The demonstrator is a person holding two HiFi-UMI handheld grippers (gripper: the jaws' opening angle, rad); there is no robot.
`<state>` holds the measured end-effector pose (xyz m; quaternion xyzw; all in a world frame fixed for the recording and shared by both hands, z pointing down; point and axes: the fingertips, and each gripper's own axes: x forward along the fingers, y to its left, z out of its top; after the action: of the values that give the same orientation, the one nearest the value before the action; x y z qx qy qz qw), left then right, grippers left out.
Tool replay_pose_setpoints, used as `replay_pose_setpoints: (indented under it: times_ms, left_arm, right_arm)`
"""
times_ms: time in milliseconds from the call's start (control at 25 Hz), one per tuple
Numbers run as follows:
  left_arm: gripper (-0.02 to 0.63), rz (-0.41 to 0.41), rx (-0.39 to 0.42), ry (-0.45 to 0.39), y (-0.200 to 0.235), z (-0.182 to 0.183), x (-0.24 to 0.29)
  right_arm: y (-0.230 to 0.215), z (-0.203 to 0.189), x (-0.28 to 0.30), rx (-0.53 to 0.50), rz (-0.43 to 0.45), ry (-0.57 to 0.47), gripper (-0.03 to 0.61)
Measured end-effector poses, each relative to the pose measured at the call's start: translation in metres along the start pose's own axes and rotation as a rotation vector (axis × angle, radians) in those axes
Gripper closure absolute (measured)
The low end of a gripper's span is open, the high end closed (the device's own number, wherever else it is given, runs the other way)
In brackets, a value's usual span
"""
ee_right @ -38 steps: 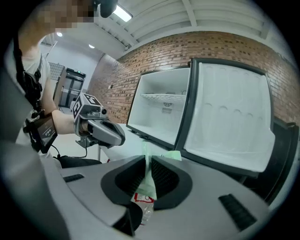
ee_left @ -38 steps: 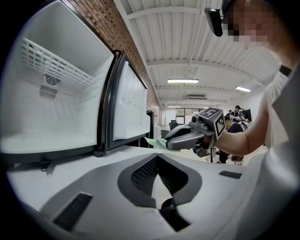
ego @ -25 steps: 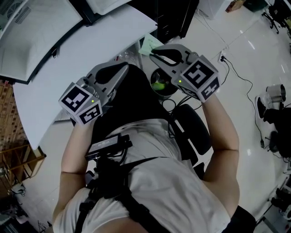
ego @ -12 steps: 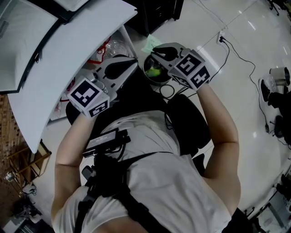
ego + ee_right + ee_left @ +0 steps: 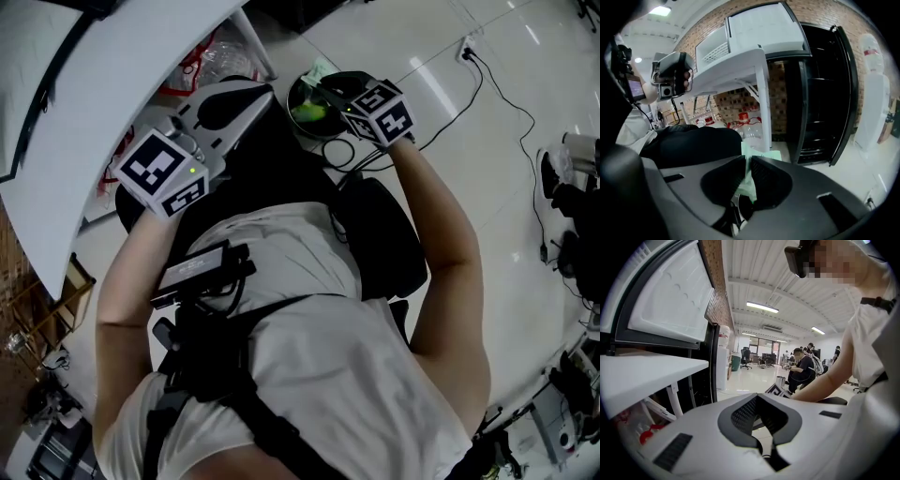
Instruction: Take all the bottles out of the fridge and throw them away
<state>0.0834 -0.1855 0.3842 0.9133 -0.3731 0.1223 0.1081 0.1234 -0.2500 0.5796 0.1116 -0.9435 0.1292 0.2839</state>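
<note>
My right gripper (image 5: 323,91) hangs low over the mouth of a round black bin (image 5: 298,91). Its jaws are shut on a pale green plastic bottle (image 5: 746,180), which fills the narrow gap between the pads. Green shows just under the fingertips inside the bin (image 5: 309,112). My left gripper (image 5: 267,89) is shut and empty, with its tips touching (image 5: 757,397); it points past the open fridge. Clear bottles with red caps and labels (image 5: 740,119) lie low in the fridge, and they also show in the head view (image 5: 197,66).
The white fridge door (image 5: 103,103) stands open at the left, above the bottles. A black chair (image 5: 384,244) is right behind the bin. On the shiny floor lie a green sheet (image 5: 317,70) and a black cable (image 5: 487,84). A tall black cabinet (image 5: 820,93) stands beside the fridge.
Both grippers have gone down, the right one much further, from above the bin to its mouth, rolling as it went. The green bottle stays in its jaws. The left jaws remain shut.
</note>
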Motion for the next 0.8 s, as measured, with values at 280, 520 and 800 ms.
replay_pose_setpoints:
  times_ms: [280, 520, 800]
  left_arm:
    - [0.604, -0.037, -0.007, 0.038, -0.002, -0.020, 0.019]
    - [0.604, -0.041, -0.040, 0.077, 0.000, -0.042, 0.038]
    - [0.604, -0.014, -0.081, 0.106, 0.010, -0.057, 0.041]
  right_arm:
    - [-0.001, -0.047, 0.033, 0.033, 0.017, 0.081, 0.534]
    - [-0.013, -0.097, 0.060, 0.038, 0.029, 0.218, 0.531]
    - [-0.029, -0.133, 0.077, 0.051, 0.010, 0.277, 0.520]
